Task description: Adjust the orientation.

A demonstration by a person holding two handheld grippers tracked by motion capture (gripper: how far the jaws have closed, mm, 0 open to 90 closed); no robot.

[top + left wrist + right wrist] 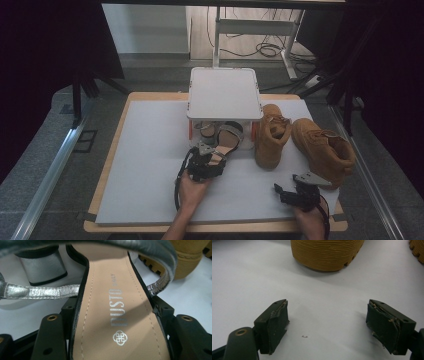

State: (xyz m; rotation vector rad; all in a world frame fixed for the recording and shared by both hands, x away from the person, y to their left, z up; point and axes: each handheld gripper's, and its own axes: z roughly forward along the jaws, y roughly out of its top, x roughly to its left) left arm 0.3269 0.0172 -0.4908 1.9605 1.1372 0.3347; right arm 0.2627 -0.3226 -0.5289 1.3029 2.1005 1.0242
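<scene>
The right gripper (289, 192) is resting at the near right part of the white mat (150, 165), near the toe of the right boot (325, 150). Its jaws are standing wide apart with nothing between them; in the right gripper view the worn pads (277, 326) are framing bare mat (322, 315), with a ribbed boot sole (325, 253) beyond.

The left gripper (210, 159) is positioned near the mat's centre, just in front of the rack (225, 92). Its jaws are closing on the sandal (226, 141) from both sides: in the left gripper view the black jaws are pressing against the edges of the sole, gripping it about midway along the tan insole (110, 310). A silver strap (40, 291) is crossing the insole farther on, and the sandal's block heel (41, 266) is showing beyond it.

The sandal is lying on the mat in front of the rack, its far end reaching under the rack's white top. A second sandal (206, 129) is sitting under the rack, to the left of the held one.

The left boot (271, 135) is standing just right of the rack, near the sandal. The right boot is lying farther right of the rack, just beside the left boot.
</scene>
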